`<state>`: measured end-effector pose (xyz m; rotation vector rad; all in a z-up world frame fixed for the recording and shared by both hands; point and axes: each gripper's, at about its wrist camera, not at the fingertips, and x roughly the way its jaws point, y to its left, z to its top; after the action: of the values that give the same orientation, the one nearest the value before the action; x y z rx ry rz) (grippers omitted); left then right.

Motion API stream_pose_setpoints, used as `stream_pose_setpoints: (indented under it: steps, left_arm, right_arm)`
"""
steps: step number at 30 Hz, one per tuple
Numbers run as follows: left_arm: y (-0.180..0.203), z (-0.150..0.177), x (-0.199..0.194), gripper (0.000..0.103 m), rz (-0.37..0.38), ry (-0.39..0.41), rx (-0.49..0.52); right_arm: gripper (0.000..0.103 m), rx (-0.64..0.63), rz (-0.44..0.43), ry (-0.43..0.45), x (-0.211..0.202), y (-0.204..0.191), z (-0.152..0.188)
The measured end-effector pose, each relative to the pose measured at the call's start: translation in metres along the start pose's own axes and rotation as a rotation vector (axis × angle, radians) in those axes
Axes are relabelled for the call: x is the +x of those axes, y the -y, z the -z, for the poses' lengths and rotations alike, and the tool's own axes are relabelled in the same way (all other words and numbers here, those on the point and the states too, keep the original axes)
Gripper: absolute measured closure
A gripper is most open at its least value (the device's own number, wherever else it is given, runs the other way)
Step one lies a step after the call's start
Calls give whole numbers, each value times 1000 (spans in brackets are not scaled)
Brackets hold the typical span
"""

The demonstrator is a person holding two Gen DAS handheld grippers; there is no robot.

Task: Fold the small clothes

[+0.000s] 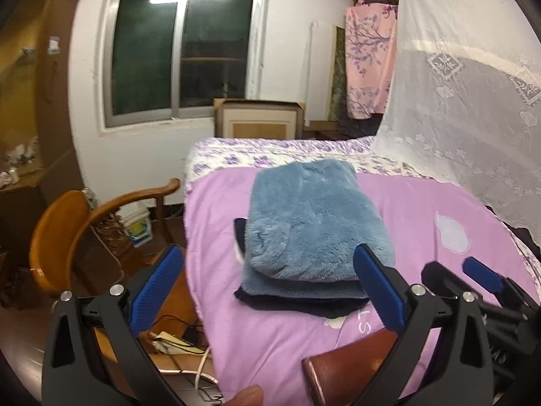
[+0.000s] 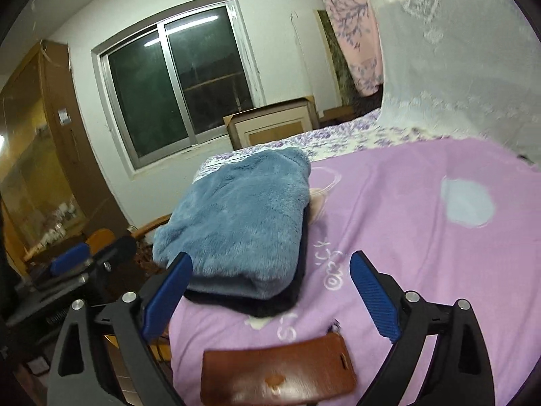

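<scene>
Blue fleece garment (image 1: 311,223) folded, beyond wide-open left hand-held gripper (image 1: 270,287)

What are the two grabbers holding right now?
Nothing. The left gripper and the right gripper are both open and empty. The folded blue fleece lies on the bed, untouched.

Ahead of your jaws the bed (image 1: 422,203) carries a lilac sheet (image 2: 405,237). A folded blue fleece (image 1: 314,223) lies on it; a brown wallet (image 2: 277,372) lies nearer, between your right jaws.
</scene>
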<state>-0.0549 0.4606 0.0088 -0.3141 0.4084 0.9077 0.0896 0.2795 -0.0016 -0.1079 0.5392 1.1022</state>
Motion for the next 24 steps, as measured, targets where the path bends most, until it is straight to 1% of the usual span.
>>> stream_pose_setpoints:
  steps: [2, 5, 9, 13, 19, 24]
  left_arm:
    - [2, 1, -20, 5, -29, 30, 15]
    - [4, 5, -43, 5, -46, 41, 11]
    - [7, 7, -63, 5, -57, 51, 8]
    - [12, 10, -83, 5, -52, 72, 14]
    - [20, 11, -97, 5, -43, 96, 28]
    - [24, 13, -96, 5, -40, 92, 32]
  right_arm:
    - [8, -4, 13, 18, -18, -4, 2]
    - [8, -17, 18, 32, -35, -8, 4]
    - [7, -32, 32, 52, -60, -13, 10]
    - [7, -29, 39, 67, -79, -13, 12]
    - [7, -25, 48, 98, -102, -9, 12]
    - [7, -22, 61, 89, -105, -6, 14]
